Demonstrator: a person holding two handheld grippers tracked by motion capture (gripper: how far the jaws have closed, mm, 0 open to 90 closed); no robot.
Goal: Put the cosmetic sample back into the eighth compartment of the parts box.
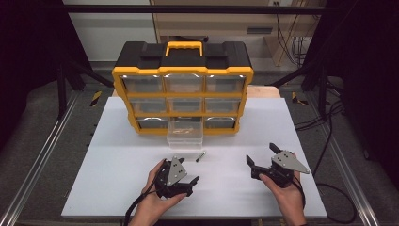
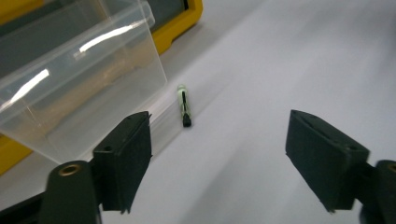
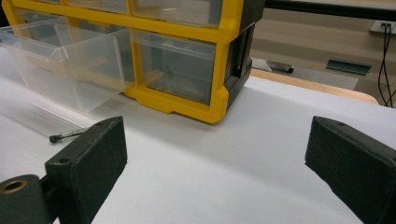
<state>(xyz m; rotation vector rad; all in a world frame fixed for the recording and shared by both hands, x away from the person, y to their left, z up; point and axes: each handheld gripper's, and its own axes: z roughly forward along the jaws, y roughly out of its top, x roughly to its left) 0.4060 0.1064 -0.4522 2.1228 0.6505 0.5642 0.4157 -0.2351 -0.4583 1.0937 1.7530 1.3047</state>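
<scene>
A yellow and black organizer with clear drawers stands at the back of the white board. Its bottom middle drawer is pulled out. A small dark pin lies on the board just in front of that drawer. My left gripper sits a little short of the pin and to its left, open, with nothing between its jaws. In the left gripper view the pin lies ahead, beside the drawer. My right gripper rests open at the right, also empty.
In the right gripper view the organizer's corner is ahead, the open drawer and the pin at left. Bare white board spreads between and beside both hands. Metal rails and cables run along the table's sides.
</scene>
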